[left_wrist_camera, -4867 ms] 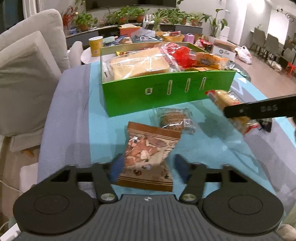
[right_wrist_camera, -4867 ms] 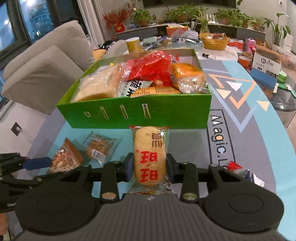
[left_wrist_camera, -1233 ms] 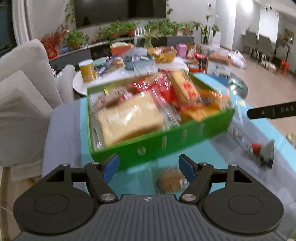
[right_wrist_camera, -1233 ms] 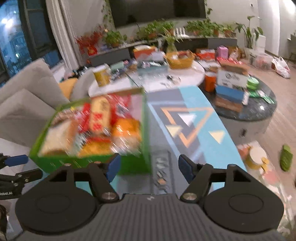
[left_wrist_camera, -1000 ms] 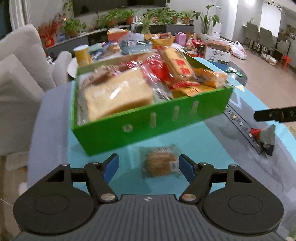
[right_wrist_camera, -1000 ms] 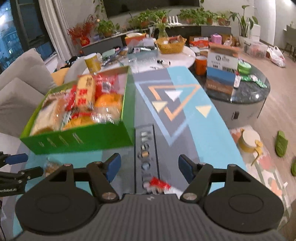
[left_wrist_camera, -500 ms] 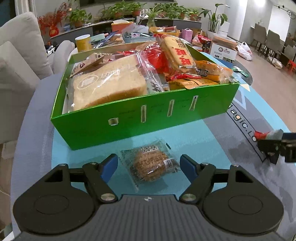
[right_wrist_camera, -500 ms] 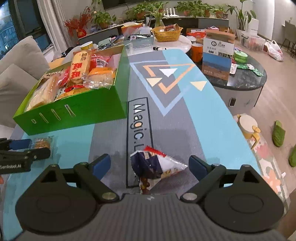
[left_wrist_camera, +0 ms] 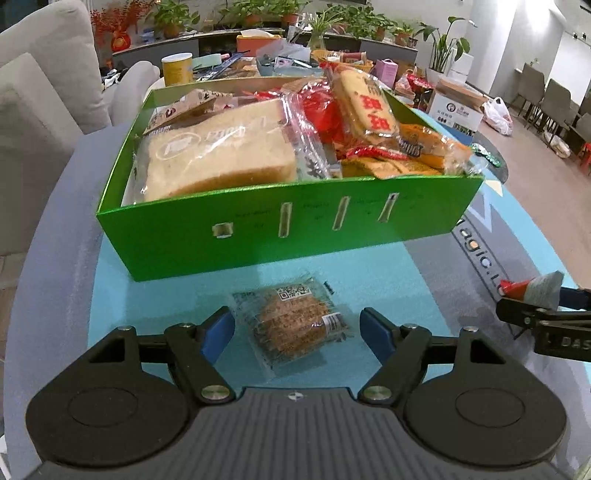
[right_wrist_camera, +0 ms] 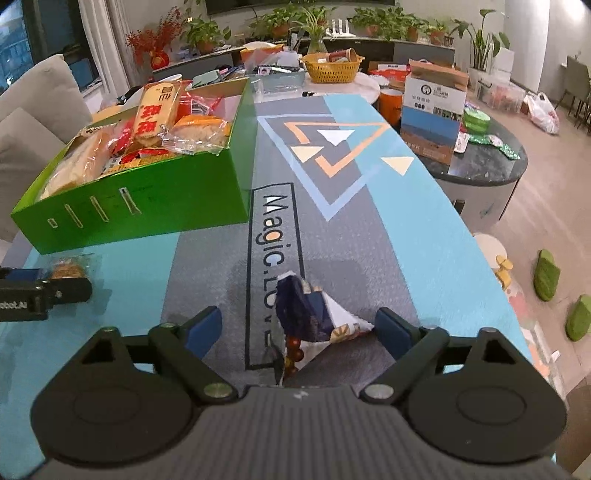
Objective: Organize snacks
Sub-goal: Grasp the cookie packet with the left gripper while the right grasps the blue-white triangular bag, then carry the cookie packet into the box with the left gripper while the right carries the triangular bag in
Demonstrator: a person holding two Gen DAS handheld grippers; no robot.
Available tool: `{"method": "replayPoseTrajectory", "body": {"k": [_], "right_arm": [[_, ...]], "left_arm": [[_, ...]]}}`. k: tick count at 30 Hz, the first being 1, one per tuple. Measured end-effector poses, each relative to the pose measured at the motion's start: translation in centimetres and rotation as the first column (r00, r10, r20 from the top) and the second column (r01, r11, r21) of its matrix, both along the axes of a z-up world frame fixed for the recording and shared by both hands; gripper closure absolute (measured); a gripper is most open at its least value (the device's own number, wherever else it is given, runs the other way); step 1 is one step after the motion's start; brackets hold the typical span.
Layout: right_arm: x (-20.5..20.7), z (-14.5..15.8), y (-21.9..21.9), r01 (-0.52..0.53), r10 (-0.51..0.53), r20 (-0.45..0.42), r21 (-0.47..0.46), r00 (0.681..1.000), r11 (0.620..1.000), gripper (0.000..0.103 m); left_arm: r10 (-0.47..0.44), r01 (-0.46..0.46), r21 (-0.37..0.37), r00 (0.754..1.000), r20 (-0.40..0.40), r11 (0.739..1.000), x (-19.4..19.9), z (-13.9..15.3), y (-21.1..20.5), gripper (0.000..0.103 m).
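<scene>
Left gripper (left_wrist_camera: 297, 328) is hovering spread around wrapped cake (left_wrist_camera: 293, 326) lying on the mat (left_wrist_camera: 369, 273) before green box (left_wrist_camera: 295, 229); right gripper (right_wrist_camera: 299, 328) is straddling, spread wide, crumpled snack packet (right_wrist_camera: 317, 319).

A long surface (right_wrist_camera: 406, 206) covered by a blue and grey mat with orange triangles runs through the room. Left of it stands a pale grey sofa (left_wrist_camera: 44, 74) with thick cushions. Beyond its far end, a low white round table (right_wrist_camera: 354, 86) carries a yellow woven basket (right_wrist_camera: 330, 70), and behind that a dark shelf holds a row of potted plants (right_wrist_camera: 280, 18). To the right of the surface sits a dark round side table (right_wrist_camera: 487, 162); green slippers (right_wrist_camera: 546, 273) lie on the wooden floor beside it. Grey dining chairs (left_wrist_camera: 546, 99) stand far right against white walls. A dark window (right_wrist_camera: 51, 40) shows behind the sofa.
</scene>
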State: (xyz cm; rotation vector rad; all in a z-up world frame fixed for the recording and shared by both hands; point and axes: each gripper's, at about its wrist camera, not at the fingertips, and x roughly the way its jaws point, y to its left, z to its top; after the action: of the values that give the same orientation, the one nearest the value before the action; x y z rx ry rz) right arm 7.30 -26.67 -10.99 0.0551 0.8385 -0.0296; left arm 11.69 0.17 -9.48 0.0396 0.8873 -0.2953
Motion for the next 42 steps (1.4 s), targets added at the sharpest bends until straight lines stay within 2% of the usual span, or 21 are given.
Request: {"method": "replayPoseTrajectory", "body": {"k": [2,3,6,9,13,22,26,28,33,35,38,39,42], "right_arm": [[-0.1,0.1,-0.1,0.005,-0.005,0.010,-0.019,1.000,1.000,0.026],[-0.1,0.1,-0.1,0.006,-0.006,0.014,-0.030,1.000,1.000,0.036],[-0.1,0.3,-0.3,-0.003,0.003,0.017,-0.007,1.000,1.000,0.038],[-0.2,0.5,-0.2,-0.021,0.020,0.020,0.026,1.000,0.999,0.038],[-0.3,1.0,0.6,-0.062,0.060,0.030,0.073,0.998,0.995,0.038],[-0.5,1.0,2.6,-0.129,0.127,0.037,0.065,0.991,0.989,0.038],[-0.5,0.5,2.7,-0.126,0.125,0.024,0.053,0.992,0.991,0.037],[-0.6,0.4,2.8,-0.133,0.133,0.021,0.044,0.991,0.990,0.028],[-1.0,0.1,3.6,-0.154,0.154,0.023,-0.005,0.988,0.988,0.028],[-1.1,0.2,3.6,-0.154,0.154,0.029,-0.010,0.988,0.988,0.039],[-1.1,0.5,3.2,-0.153,0.152,0.028,0.040,0.988,0.987,0.041],[-1.1,0.7,3.1,-0.150,0.149,0.031,0.053,0.988,0.987,0.041],[-1.2,1.2,3.3,-0.150,0.148,0.047,0.054,0.988,0.987,0.041]], "left_arm": [[0.000,0.000,-0.008,1.000,0.001,1.000,0.0,0.2,0.0,0.031],[0.001,-0.001,-0.008,1.000,0.000,1.000,0.1,0.2,0.1,0.031],[0.012,-0.012,-0.009,1.000,-0.016,1.000,0.4,-0.1,0.0,0.030],[0.010,-0.011,-0.008,1.000,-0.026,1.000,0.5,-0.5,-0.2,0.030],[-0.006,0.006,0.034,1.000,-0.005,0.999,0.3,-0.8,-1.0,0.029],[-0.012,0.009,0.089,1.000,0.028,0.996,0.4,-1.2,-2.0,0.026],[-0.017,0.014,0.065,0.999,0.045,0.998,0.0,-1.1,-1.7,0.037],[-0.012,0.009,0.048,0.998,0.056,0.999,-0.3,-0.7,-1.3,0.048],[-0.010,0.009,0.023,0.999,0.045,1.000,-0.6,-0.2,-0.8,0.051],[-0.013,0.011,0.030,0.999,0.051,0.999,-1.0,-0.1,-0.9,0.051],[-0.021,0.019,0.031,0.998,0.066,0.999,-1.6,0.2,-0.9,0.052],[-0.021,0.019,0.033,0.997,0.073,0.999,-1.7,0.3,-0.9,0.056],[-0.025,0.024,0.023,0.996,0.080,0.999,-2.1,0.8,-0.7,0.056]]}}
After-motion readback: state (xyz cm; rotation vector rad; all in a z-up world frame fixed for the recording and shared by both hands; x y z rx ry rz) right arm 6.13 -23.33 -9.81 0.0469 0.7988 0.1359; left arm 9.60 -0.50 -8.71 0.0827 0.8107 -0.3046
